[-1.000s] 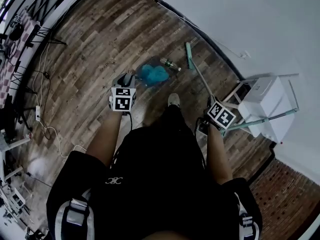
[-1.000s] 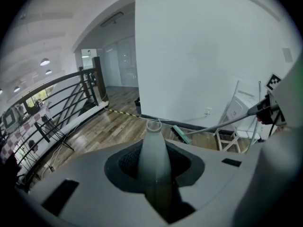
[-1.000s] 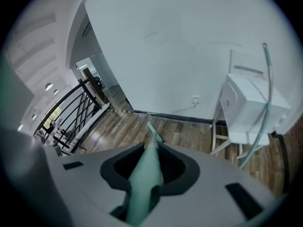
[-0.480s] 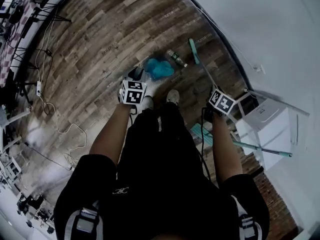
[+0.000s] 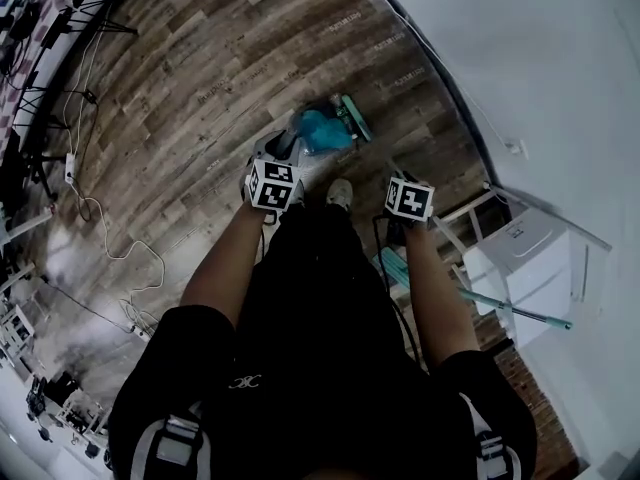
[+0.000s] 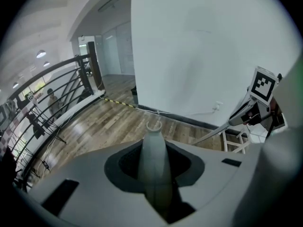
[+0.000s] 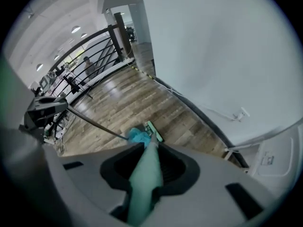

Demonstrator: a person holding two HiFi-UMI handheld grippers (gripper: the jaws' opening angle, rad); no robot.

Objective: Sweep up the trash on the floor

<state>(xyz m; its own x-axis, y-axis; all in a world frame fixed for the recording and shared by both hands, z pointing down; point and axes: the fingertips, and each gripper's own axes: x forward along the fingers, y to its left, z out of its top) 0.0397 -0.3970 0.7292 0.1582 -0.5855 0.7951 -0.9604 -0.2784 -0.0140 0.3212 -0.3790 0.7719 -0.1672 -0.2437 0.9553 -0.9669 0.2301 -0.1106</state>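
Note:
In the head view a crumpled blue piece of trash (image 5: 320, 128) lies on the wood floor at the mouth of a grey dustpan (image 5: 283, 148). A teal broom head (image 5: 352, 117) touches its right side. My left gripper (image 5: 271, 184) is shut on the dustpan's grey handle (image 6: 154, 160), which rises between its jaws. My right gripper (image 5: 408, 199) is shut on the teal broom handle (image 7: 144, 178). In the right gripper view the broom head (image 7: 154, 130) sits against the blue trash (image 7: 137, 136); the left gripper (image 7: 45, 109) shows at the left.
A white wall with a dark baseboard runs along the right. A white cabinet on a stool frame (image 5: 525, 258) stands at the right, with another teal pole (image 5: 512, 309) by it. Cables (image 5: 110, 258) and tripod stands (image 5: 60, 38) lie at the left. A shoe (image 5: 340, 193) is near the dustpan.
The broom head has swept left up against the blue trash at the dustpan. My right gripper has moved left. The small bottle seen earlier no longer shows.

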